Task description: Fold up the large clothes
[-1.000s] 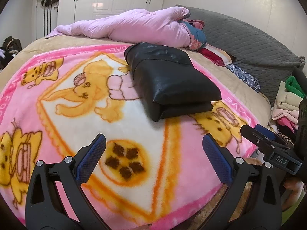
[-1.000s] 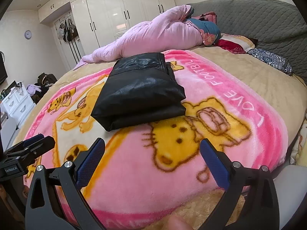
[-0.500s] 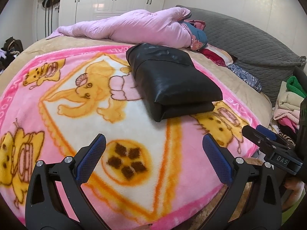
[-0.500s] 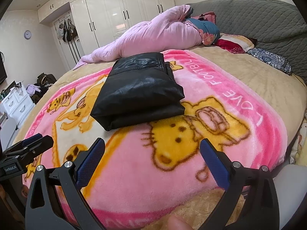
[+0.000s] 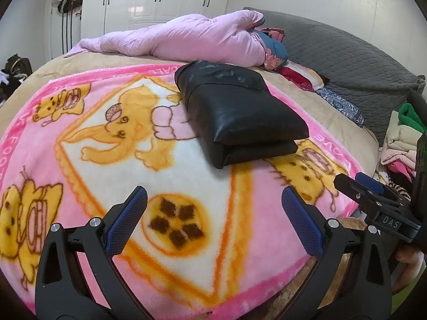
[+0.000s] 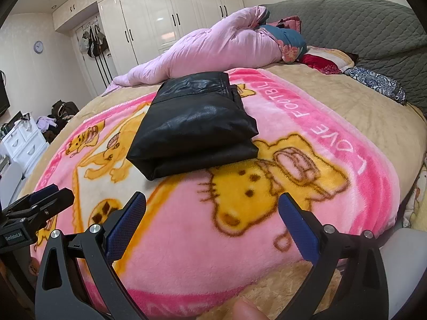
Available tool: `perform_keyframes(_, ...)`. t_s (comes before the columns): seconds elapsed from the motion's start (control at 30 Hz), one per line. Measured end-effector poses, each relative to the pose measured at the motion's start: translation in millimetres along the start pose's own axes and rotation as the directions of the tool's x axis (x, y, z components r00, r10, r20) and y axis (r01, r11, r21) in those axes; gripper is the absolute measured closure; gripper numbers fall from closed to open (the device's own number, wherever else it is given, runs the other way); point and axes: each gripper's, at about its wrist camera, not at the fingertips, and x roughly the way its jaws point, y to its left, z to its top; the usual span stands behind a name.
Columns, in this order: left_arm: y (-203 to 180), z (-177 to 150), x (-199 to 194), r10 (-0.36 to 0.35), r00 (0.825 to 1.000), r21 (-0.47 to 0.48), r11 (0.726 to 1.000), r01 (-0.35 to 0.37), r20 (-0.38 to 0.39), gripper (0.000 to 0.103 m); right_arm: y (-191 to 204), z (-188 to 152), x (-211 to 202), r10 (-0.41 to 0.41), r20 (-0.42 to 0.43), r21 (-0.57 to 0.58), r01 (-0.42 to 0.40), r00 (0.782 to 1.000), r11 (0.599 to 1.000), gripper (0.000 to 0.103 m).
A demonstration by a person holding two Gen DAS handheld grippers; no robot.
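Observation:
A black leather garment [image 5: 237, 112] lies folded into a thick rectangle on the pink cartoon blanket [image 5: 80, 146]; it also shows in the right wrist view [image 6: 194, 125]. My left gripper [image 5: 213, 221] is open and empty, held above the blanket's near edge, well short of the garment. My right gripper [image 6: 213, 221] is open and empty, also near the front edge. Each gripper shows in the other's view: the right gripper [image 5: 373, 200] at the right, the left gripper [image 6: 34, 208] at the left.
A rolled pink quilt [image 5: 186, 37] lies across the back of the bed. A grey quilted headboard [image 6: 360, 26] is at the right. Stacked clothes [image 5: 403, 138] sit beside the bed. White wardrobes [image 6: 160, 21] and a white drawer unit [image 6: 24, 141] stand behind.
Both grippers have drifted back slightly from the garment. The folded garment has not moved and both grippers stay open.

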Motion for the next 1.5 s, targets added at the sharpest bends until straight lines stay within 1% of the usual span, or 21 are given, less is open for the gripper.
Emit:
perform_keyframes(0.5, 4.2, -1.8, 1.8, 0.007, 1.000, -0.009, 1.000, -0.007, -0.013, 0.008, -1.2, -4.8, 2.3, -0.014, -0.008, 0.002, 0.014, 1.000, 1.000, 0.004)
perform_keyframes(0.67, 13.0, -3.1, 10.2, 0.048, 0.998, -0.019, 0.999, -0.049, -0.049, 0.008, -5.6, -4.9, 1.7, -0.047, -0.010, 0.018, 0.047, 0.999, 0.999, 0.004)
perform_keyframes(0.8, 37.0, -8.3, 18.3, 0.088, 0.993, -0.038, 0.995, -0.091, -0.084, 0.008, -29.9, -7.8, -9.4, -0.127, 0.020, 0.080, 0.125, 0.992, 0.989, 0.004)
perform_keyframes(0.83, 45.0, -9.2, 19.2, 0.096, 0.991, -0.044, 0.994, -0.101, -0.091, 0.008, -40.4, -9.8, -13.5, -0.166, 0.028, 0.108, 0.162, 0.986, 0.981, 0.004)
perform_keyframes(0.9, 82.9, -9.3, 21.7, 0.144, 0.982, -0.070, 0.986, -0.153, -0.125, 0.008, -81.5, -20.0, -25.2, -0.286, 0.027, 0.211, 0.274, 0.958, 0.938, 0.004)
perform_keyframes(0.93, 99.5, -10.1, 21.6, 0.149, 0.979, -0.086, 0.983, -0.162, -0.139, 0.008, -108.7, -28.2, -30.8, -0.352, 0.004, 0.274, 0.338, 0.936, 0.900, 0.004)
perform_keyframes(1.0, 151.9, -10.4, 16.8, 0.170, 0.970, -0.151, 0.969, -0.197, -0.173, 0.008, -156.7, -44.9, -39.9, -0.475, -0.054, 0.365, 0.460, 0.878, 0.809, 0.004)
perform_keyframes(1.03, 189.1, -11.3, 11.3, 0.201, 0.960, -0.209, 0.948, -0.241, -0.195, 0.008, -182.2, -55.7, -44.6, -0.541, -0.097, 0.400, 0.530, 0.836, 0.748, 0.004)
perform_keyframes(1.07, 231.1, -12.6, 4.7, 0.245, 0.944, -0.268, 0.915, -0.301, -0.222, 0.008, -216.3, -72.6, -51.6, -0.621, -0.172, 0.439, 0.624, 0.765, 0.647, 0.004)
perform_keyframes(1.1, 269.3, -14.0, -3.0, 0.304, 0.921, -0.315, 0.873, -0.371, -0.244, 0.008, -240.3, -85.3, -57.0, -0.655, -0.235, 0.464, 0.675, 0.718, 0.573, 0.004)
perform_keyframes(1.13, 305.8, -15.9, -12.0, 0.364, 0.893, -0.358, 0.823, -0.441, -0.264, 0.008, -272.0, -103.0, -65.8, -0.676, -0.312, 0.500, 0.720, 0.668, 0.481, 0.004)
perform_keyframes(1.2, 361.7, -15.5, -25.5, 0.456, 0.838, -0.388, 0.744, -0.543, -0.299, 0.008, -308.9, -126.3, -76.7, -0.678, -0.398, 0.538, 0.756, 0.618, 0.374, 0.004)
perform_keyframes(1.23, 401.2, -15.1, -34.1, 0.516, 0.792, -0.395, 0.687, -0.610, -0.325, 0.008, -325.7, -137.0, -79.4, -0.672, -0.439, 0.545, 0.771, 0.596, 0.329, 0.004)
perform_keyframes(1.27, 427.7, -14.9, -39.3, 0.546, 0.764, -0.404, 0.648, -0.645, -0.344, 0.008, -336.4, -144.4, -80.0, -0.664, -0.465, 0.547, 0.780, 0.586, 0.305, 0.004)
perform_keyframes(1.3, 467.8, -16.4, -46.3, 0.585, 0.721, -0.424, 0.584, -0.692, -0.371, 0.008, -338.1, -147.0, -84.2, -0.682, -0.432, 0.561, 0.768, 0.590, 0.308, 0.004)
perform_keyframes(1.33, 492.3, -17.0, -49.6, 0.605, 0.695, -0.428, 0.549, -0.718, -0.389, 0.008, -336.2, -148.2, -84.7, -0.707, -0.422, 0.553, 0.779, 0.568, 0.296, 0.004)
perform_keyframes(1.37, 514.5, -18.4, -52.1, 0.622, 0.670, -0.432, 0.515, -0.740, -0.405, 0.008, -333.5, -151.2, -82.5, -0.731, -0.421, 0.530, 0.800, 0.538, 0.283, 0.004)
perform_keyframes(1.4, 537.7, -21.0, -54.3, 0.642, 0.645, -0.439, 0.481, -0.759, -0.414, 0.008, -331.4, -154.1, -82.9, -0.742, -0.405, 0.532, 0.798, 0.534, 0.283, 0.004)
perform_keyframes(1.43, 562.0, -26.1, -54.9, 0.658, 0.620, -0.437, 0.450, -0.779, -0.428, 0.008, -333.1, -154.2, -85.3, -0.733, -0.409, 0.540, 0.792, 0.543, 0.286, 0.004)
perform_keyframes(1.47, 580.2, -33.4, -52.9, 0.672, 0.581, -0.417, 0.414, -0.809, -0.459, 0.008, -336.2, -155.9, -87.7, -0.722, -0.403, 0.559, 0.776, 0.562, 0.292, 0.004)
perform_keyframes(1.5, 597.6, -44.5, -46.6, 0.680, 0.535, -0.372, 0.389, -0.843, -0.501, 0.008, -336.5, -156.8, -89.4, -0.722, -0.396, 0.567, 0.770, 0.567, 0.293, 0.004)
